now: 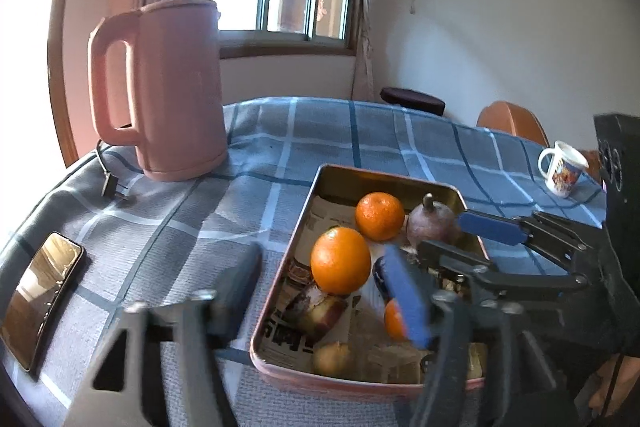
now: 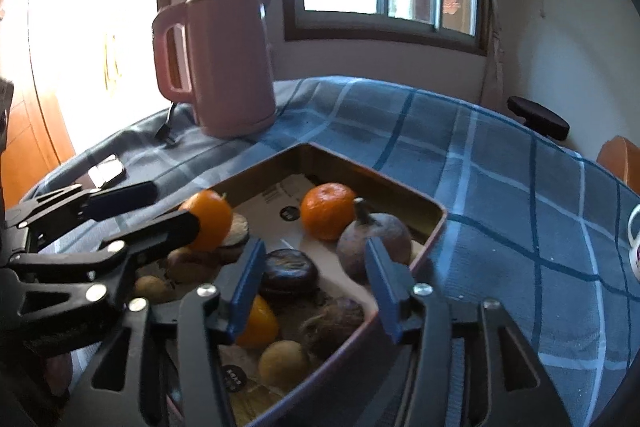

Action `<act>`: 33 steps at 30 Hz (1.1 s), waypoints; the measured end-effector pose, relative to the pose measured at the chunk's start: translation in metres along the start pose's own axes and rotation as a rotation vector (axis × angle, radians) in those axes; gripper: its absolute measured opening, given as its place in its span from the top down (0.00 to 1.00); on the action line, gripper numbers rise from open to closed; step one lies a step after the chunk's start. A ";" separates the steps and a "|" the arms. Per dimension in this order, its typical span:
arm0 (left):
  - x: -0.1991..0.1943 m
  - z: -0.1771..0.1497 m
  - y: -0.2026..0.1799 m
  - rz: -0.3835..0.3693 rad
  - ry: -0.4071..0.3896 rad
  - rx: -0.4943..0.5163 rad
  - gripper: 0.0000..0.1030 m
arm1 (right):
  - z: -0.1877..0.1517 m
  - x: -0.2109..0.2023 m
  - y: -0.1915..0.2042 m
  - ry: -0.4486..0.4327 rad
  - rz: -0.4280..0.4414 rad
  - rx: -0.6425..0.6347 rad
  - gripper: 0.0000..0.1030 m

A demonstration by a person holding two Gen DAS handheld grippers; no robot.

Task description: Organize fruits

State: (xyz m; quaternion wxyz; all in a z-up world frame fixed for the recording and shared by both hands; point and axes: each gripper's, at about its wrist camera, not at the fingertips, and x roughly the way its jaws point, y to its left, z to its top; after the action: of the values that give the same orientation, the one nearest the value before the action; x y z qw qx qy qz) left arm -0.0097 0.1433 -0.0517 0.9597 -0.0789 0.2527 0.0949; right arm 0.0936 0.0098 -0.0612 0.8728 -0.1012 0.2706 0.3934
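Observation:
A metal tray [image 1: 316, 187] [image 2: 434, 217] lined with newspaper holds the fruit. In it lie a large orange [image 1: 341, 261] [image 2: 210, 221], a smaller tangerine [image 1: 380, 215] [image 2: 328, 211], a purplish pomegranate-like fruit with a stem [image 1: 430, 223] [image 2: 374, 243], a dark round fruit [image 2: 289, 273], a yellow-orange piece [image 2: 258, 323], small tan fruits [image 1: 332, 359] [image 2: 283, 363] and a cut piece [image 1: 316, 311]. My left gripper [image 1: 320, 291] is open, straddling the tray's left wall. My right gripper [image 2: 316, 287] is open and empty above the tray's near right part; it also shows in the left wrist view [image 1: 472, 239].
A pink electric kettle [image 1: 168, 91] [image 2: 228, 63] with its cord stands at the back left. A phone [image 1: 40, 299] lies at the left edge. A white mug [image 1: 562, 169] stands at the far right. The table has a blue checked cloth [image 1: 360, 131].

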 end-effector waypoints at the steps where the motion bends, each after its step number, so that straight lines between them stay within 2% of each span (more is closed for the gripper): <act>1: -0.003 0.000 0.000 -0.001 -0.011 -0.001 0.26 | 0.000 -0.003 -0.001 -0.012 -0.006 0.002 0.42; 6: -0.012 0.003 -0.007 -0.014 -0.039 0.014 0.26 | -0.005 -0.026 -0.004 -0.073 -0.059 0.000 0.35; 8: -0.016 0.004 -0.009 -0.022 -0.048 0.015 0.26 | -0.006 -0.037 -0.008 -0.098 -0.078 0.013 0.29; 13: -0.027 0.008 -0.013 -0.032 -0.080 0.012 0.25 | -0.008 -0.067 -0.014 -0.154 -0.129 0.024 0.25; 15: -0.031 0.009 -0.016 -0.036 -0.090 0.018 0.25 | -0.008 -0.078 -0.014 -0.178 -0.146 0.024 0.18; 17: -0.034 0.010 -0.019 -0.038 -0.095 0.026 0.25 | -0.008 -0.088 -0.013 -0.199 -0.157 0.023 0.16; 19: -0.036 0.009 -0.022 -0.042 -0.099 0.032 0.25 | -0.008 -0.092 -0.012 -0.206 -0.157 0.026 0.16; 23: -0.040 0.008 -0.027 -0.044 -0.103 0.041 0.25 | -0.010 -0.098 -0.013 -0.208 -0.170 0.029 0.09; 33: -0.041 0.007 -0.031 -0.048 -0.097 0.057 0.25 | -0.013 -0.109 -0.012 -0.233 -0.188 0.034 0.06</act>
State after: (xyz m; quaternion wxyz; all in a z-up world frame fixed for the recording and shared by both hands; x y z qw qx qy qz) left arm -0.0351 0.1086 -0.0222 0.9746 -0.0530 0.2066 0.0685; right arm 0.0378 -0.0719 -0.0120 0.9329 -0.0652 0.1634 0.3142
